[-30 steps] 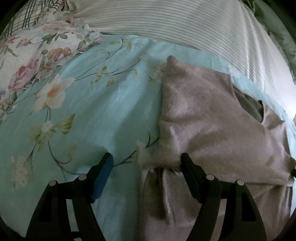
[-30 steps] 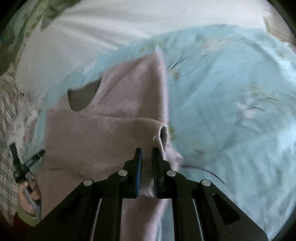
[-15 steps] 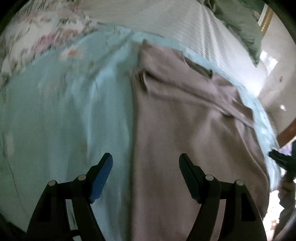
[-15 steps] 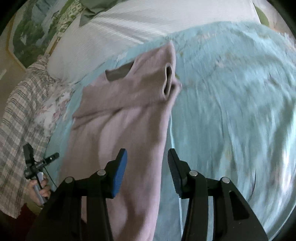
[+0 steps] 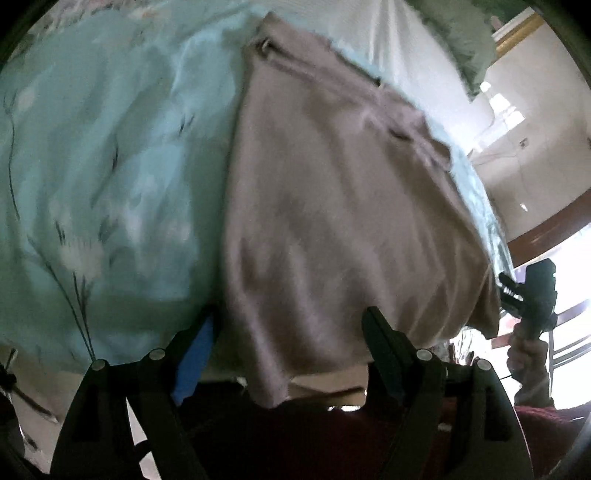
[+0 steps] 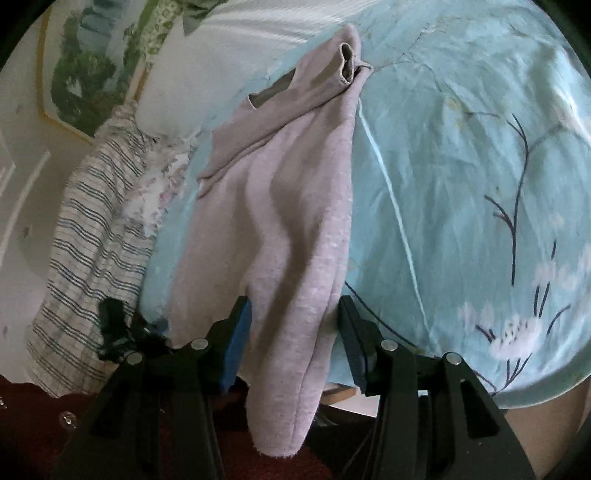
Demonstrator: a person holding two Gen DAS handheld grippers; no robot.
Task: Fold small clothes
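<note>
A mauve long-sleeved top (image 5: 332,184) lies lengthwise on the turquoise floral bedsheet (image 5: 110,147), its sleeves folded in and its hem hanging over the bed's near edge. My left gripper (image 5: 291,328) is open wide, with the hem's left part between its fingers but not pinched. In the right wrist view the top (image 6: 280,206) runs away from me, one cuff (image 6: 347,62) lying at its far end. My right gripper (image 6: 293,317) stands open, and the hem's right corner hangs loose between its blue pads.
White striped bedding (image 5: 399,48) and a green pillow (image 5: 461,33) lie beyond the top. A striped blanket (image 6: 85,258) drapes the bed's left side below a framed picture (image 6: 88,74). A hand holds the right gripper (image 5: 532,295) at the right. Dark red cloth (image 5: 295,435) fills the foreground.
Both grippers have drawn back from the top's far end to the hem at the bed's near edge. The right gripper has opened and let go of the folded sleeve.
</note>
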